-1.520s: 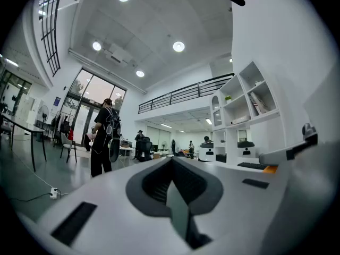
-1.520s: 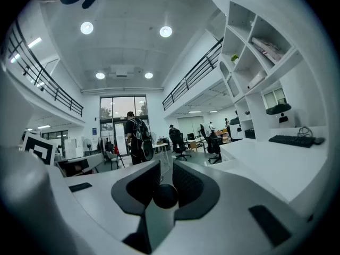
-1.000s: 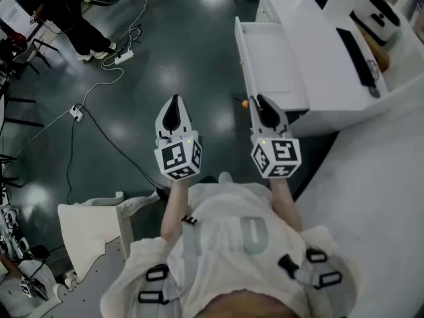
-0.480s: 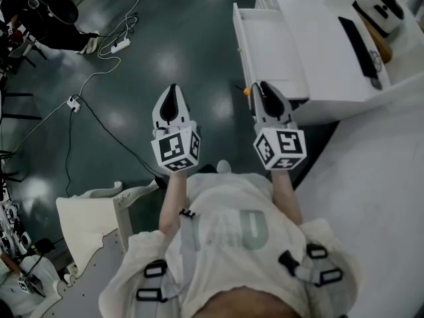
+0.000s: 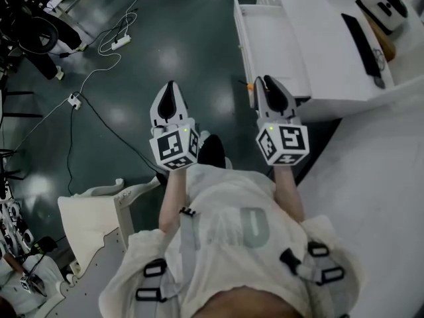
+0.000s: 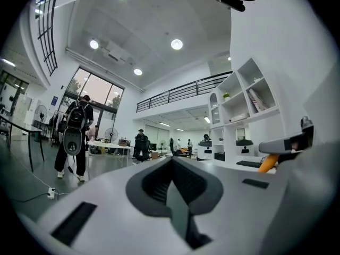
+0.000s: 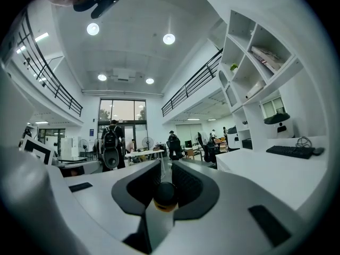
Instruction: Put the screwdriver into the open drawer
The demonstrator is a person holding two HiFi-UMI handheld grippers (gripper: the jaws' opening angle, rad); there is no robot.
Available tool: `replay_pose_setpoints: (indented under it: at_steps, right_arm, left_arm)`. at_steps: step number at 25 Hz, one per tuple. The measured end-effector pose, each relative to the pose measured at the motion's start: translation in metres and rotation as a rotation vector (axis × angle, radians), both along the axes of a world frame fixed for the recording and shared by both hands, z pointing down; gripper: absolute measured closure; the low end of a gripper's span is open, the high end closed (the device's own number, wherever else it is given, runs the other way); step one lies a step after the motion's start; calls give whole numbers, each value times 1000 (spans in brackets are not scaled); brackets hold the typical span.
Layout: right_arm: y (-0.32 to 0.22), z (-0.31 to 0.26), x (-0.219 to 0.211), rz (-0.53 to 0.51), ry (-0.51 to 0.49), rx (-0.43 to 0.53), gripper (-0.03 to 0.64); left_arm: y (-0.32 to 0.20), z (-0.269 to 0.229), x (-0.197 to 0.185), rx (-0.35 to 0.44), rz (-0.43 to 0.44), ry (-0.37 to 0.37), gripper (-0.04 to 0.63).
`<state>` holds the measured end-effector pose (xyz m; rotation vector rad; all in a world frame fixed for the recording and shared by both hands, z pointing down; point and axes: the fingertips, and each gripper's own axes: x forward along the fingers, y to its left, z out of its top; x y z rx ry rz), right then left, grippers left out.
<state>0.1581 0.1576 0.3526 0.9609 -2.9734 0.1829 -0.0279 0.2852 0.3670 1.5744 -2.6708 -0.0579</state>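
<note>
Risk notes. Right gripper (image 5: 266,85) was clamped on the screwdriver (image 7: 166,194), with the dark handle end seated between the jaws and an orange part sticking out to the gripper's left. Left gripper (image 5: 171,91) was closed on nothing and sat idle beside it. Drawer (image 5: 268,45) was open and looked bare. The tool was held near the drawer's near end and didn't look to be inside yet.

Likely failure modes:
- The part sticking out sideways could clip the drawer's side wall on the way in. That would twist the tool in the jaws or nudge the drawer.
- The grip looked to be on a rounded handle, so it could pivot or slip.
- Opening too early or too high would probably drop it on the floor (image 5: 199,38), or let it bounce out.
</note>
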Motion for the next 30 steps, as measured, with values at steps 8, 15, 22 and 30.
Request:
replay_pose_setpoints:
  at_steps: [8, 15, 22, 30]
  right_arm:
    - [-30, -1, -9, 29, -4, 14, 551]
    - [-73, -2, -21, 86, -10, 33, 551]
    - [-138, -11, -50, 140, -16, 47, 551]
    - [-222, -13, -113, 187, 2, 29, 551]
  left_arm:
    - [-40, -7, -14, 23, 40, -15, 591]
    - [-88, -7, -37, 36, 67, -26, 591]
    - [-150, -11, -81, 31, 90, -43, 591]
    - [-240, -17, -154, 17, 124, -31, 591]
